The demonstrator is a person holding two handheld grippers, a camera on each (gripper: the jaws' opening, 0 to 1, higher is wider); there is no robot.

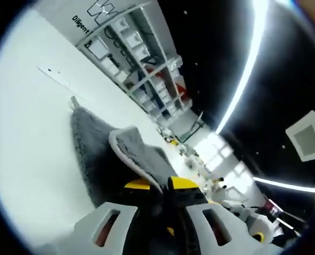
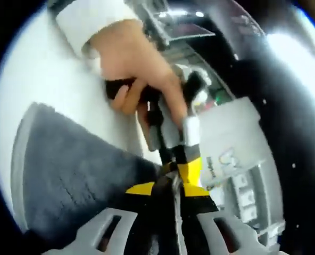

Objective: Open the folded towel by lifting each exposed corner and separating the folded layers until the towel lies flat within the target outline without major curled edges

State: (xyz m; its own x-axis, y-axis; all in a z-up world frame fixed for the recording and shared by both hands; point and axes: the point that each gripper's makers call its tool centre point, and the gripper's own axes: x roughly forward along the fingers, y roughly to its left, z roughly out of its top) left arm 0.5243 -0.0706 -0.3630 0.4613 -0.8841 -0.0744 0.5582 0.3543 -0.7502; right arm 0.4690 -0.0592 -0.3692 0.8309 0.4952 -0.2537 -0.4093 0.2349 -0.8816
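A grey towel (image 1: 107, 154) lies on the white table (image 1: 30, 133), with one layer raised and curling toward me. In the left gripper view my left gripper (image 1: 160, 187) is shut on that raised layer, the cloth pinched between its yellow pads. In the right gripper view the towel (image 2: 77, 175) spreads to the left, and my right gripper (image 2: 166, 188) is shut on its edge. Just beyond it, a person's hand (image 2: 141, 69) holds the left gripper (image 2: 187, 164), whose yellow tip almost touches the right one. The pinched cloth itself is hidden behind the jaws.
Open shelving with white bins (image 1: 147, 69) stands beyond the table's far edge. Bare white tabletop (image 2: 51, 79) surrounds the towel. A white sleeve (image 2: 93, 21) shows above the hand. Long ceiling lights (image 1: 242, 74) run overhead.
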